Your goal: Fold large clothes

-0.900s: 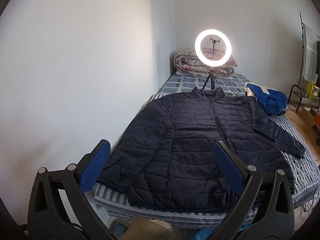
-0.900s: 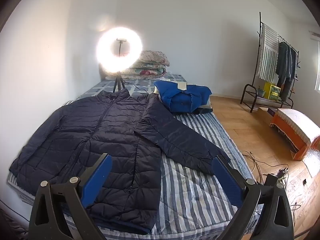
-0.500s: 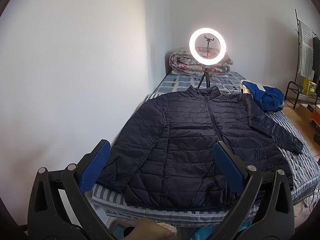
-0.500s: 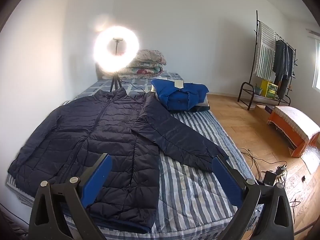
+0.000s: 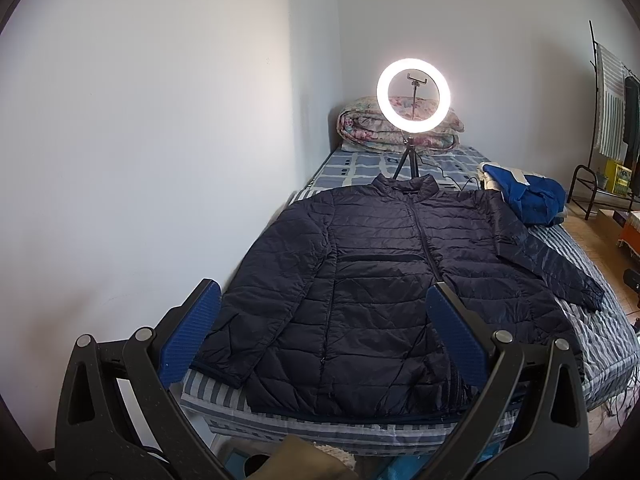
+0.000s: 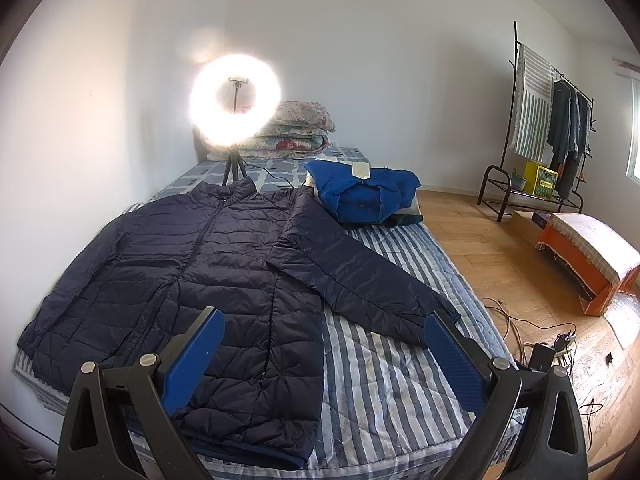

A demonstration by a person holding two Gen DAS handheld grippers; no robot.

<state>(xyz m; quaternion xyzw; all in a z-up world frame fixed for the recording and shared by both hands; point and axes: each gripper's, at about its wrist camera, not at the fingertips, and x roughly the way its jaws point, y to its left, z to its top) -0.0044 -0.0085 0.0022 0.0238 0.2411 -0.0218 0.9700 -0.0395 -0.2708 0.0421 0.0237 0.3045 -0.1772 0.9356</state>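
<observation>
Jacket: the navy puffer jacket (image 5: 384,280) lies flat, zipped and front-up on the striped bed (image 6: 400,368), collar toward the ring light (image 5: 413,96), hem at the near edge.
Long axis: runs straight away from both grippers, collar far, hem close.
Left gripper (image 5: 320,336): jaws wide apart, holding nothing, above the hem.
Right gripper (image 6: 324,360): jaws spread, empty, nearer the splayed right sleeve (image 6: 360,280).
Likely first move: that sleeve, by the right hand.
</observation>
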